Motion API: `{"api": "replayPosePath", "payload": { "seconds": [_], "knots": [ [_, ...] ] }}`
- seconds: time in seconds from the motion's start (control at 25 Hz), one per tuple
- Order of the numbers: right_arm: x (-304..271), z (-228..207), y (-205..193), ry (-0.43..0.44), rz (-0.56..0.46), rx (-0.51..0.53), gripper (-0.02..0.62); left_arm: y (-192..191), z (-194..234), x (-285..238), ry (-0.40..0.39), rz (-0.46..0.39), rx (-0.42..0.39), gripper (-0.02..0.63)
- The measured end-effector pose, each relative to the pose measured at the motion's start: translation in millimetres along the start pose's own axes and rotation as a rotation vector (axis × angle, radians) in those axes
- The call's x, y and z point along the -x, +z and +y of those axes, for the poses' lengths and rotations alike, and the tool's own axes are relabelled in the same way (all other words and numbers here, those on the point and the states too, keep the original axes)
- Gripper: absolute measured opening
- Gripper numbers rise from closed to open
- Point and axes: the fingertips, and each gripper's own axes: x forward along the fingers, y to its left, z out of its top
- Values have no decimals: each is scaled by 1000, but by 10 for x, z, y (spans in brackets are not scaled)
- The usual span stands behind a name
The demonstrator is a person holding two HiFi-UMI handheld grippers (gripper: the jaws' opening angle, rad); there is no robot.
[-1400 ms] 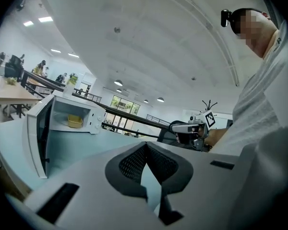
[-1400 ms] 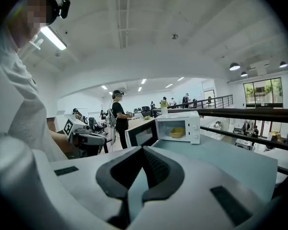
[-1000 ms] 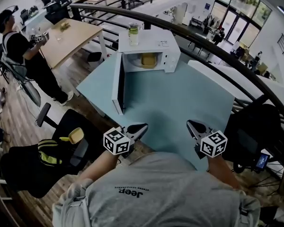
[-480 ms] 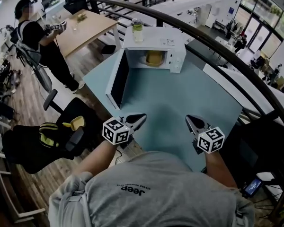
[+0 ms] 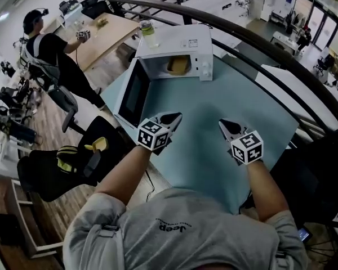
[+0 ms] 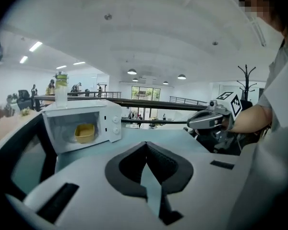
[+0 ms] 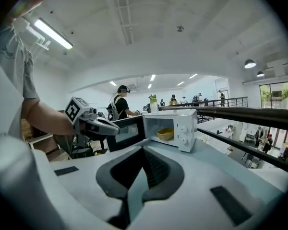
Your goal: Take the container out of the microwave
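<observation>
Container (image 5: 178, 65) sits in microwave (image 5: 187, 38) — well beyond left tool (image 5: 176, 116) and right tool (image 5: 223, 123), both pressed together.

Head view: high, steeply down on the tabletop (image 5: 214, 111), microwave (image 5: 174, 44) upper centre. Left gripper view and right gripper view: low, level across tabletop, microwave mid-distance. All three share it.

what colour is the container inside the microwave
Yellow container, clearest in the left gripper view.
</observation>
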Motion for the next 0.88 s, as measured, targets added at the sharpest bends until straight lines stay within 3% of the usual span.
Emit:
{"api": "replayPosePath", "payload": {
  "seconds": [0.16,0.32,0.88],
  "knots": [
    [-321,-225,-6,-37,17,-18,18,208,552,-458,36,8,-93,18],
    [-751,-450,149,-84,16,-53,18,362,1180,-811,69,20,-128,18],
    [-1957,-1093,322,-147,66,-35,18,137,2472,-1781,153,241,-351,21]
  ]
}}
